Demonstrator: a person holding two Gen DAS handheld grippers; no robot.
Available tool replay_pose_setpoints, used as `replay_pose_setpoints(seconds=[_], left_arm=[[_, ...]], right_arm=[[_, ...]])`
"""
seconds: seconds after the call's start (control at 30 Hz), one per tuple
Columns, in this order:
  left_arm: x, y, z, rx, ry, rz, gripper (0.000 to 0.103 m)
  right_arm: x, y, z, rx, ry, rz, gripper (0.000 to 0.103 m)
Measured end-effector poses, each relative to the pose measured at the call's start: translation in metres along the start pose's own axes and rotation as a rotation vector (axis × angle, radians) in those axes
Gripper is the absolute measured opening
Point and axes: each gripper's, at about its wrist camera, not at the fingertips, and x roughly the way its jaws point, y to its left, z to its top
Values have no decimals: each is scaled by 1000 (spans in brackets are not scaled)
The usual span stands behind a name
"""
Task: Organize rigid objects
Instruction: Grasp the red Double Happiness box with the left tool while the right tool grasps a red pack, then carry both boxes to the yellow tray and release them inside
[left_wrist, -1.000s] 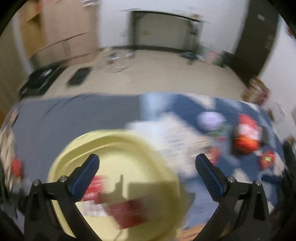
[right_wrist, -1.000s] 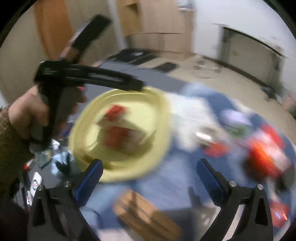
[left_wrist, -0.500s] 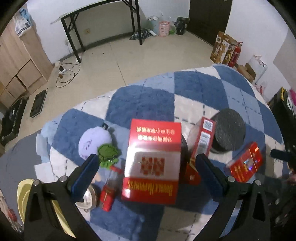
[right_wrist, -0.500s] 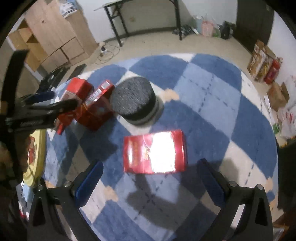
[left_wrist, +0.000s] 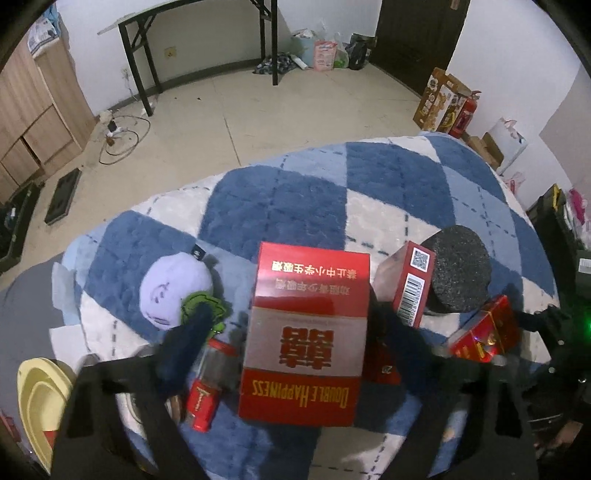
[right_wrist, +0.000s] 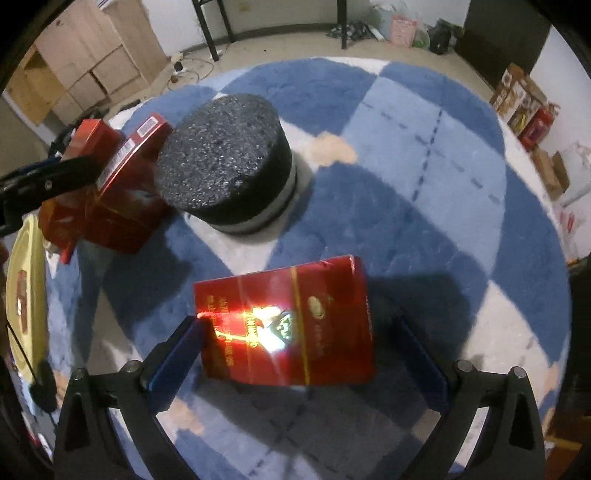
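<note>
The left tool (left_wrist: 295, 343) is seen closing, its blurred fingers on either side of the large red Double Happiness box (left_wrist: 306, 336), which stands on the blue-and-white checked rug (left_wrist: 280, 206); no contact can be made out. The right tool (right_wrist: 295, 354) is held open around a flat red pack (right_wrist: 288, 325) (glare hides its print). A black foam cylinder (right_wrist: 225, 166) lies at eleven o'clock from that pack.
</note>
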Motion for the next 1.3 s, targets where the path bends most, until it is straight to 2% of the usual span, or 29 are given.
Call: replay_pose_setpoints(seconds=[0.03,0.1,0.2,0.33,0.43,0.53,0.6,0.67,0.73,0.8,0.9,1.0,1.07,1.1,1.17,1.23,1.3], left_arm=[[-1,2,-1,-12,4,-13,65],[-3,6,-1,-56,7,-58,60],[-12,7,-4,-46,-15,-61,60],[-28,15,-8,-84,-35,-85,60],[-40,18,-10,-79,-49,-71,60],[-51,19,-11,-76,-68,-58,60],[-58,24,-13,-88,-79,-58,60],[-66,30,-17,-104,-93,-59,60],[-76,38,-21,-113,-106,-58,60],[-89,49,-29,-118,-123,-42,60],[-113,80,-48,-162,-150,-16,60],[-138,124,-76,-231,-171,29,60],[-153,162,-103,-295,-170,88,60],[-157,177,-116,-318,-162,114,60],[-159,211,-151,-387,-131,178,60],[-152,240,-186,-483,-89,171,60],[-143,252,-212,-543,-59,163,60]], right_arm=[[0,2,1,-9,-9,3,101],[-3,5,1,-22,-29,24,83],[-13,10,-3,-56,-68,-6,73],[-19,3,-7,-30,-87,14,64],[-15,-1,-7,-10,-68,33,65],[-9,-1,-9,0,-45,41,79],[-6,10,-10,-49,-44,6,94],[-1,21,-12,-96,-27,-22,99],[6,27,-12,-118,-18,-45,99],[10,29,-10,-123,-19,-67,92],[10,33,-10,-135,-34,-72,90],[-18,44,-17,-148,-97,-21,90],[-48,66,-25,-192,-179,69,90],[-62,90,-30,-246,-208,144,90],[-71,132,-33,-321,-213,230,90],[-72,177,-31,-377,-202,309,90],[-69,226,-23,-425,-192,359,91]])
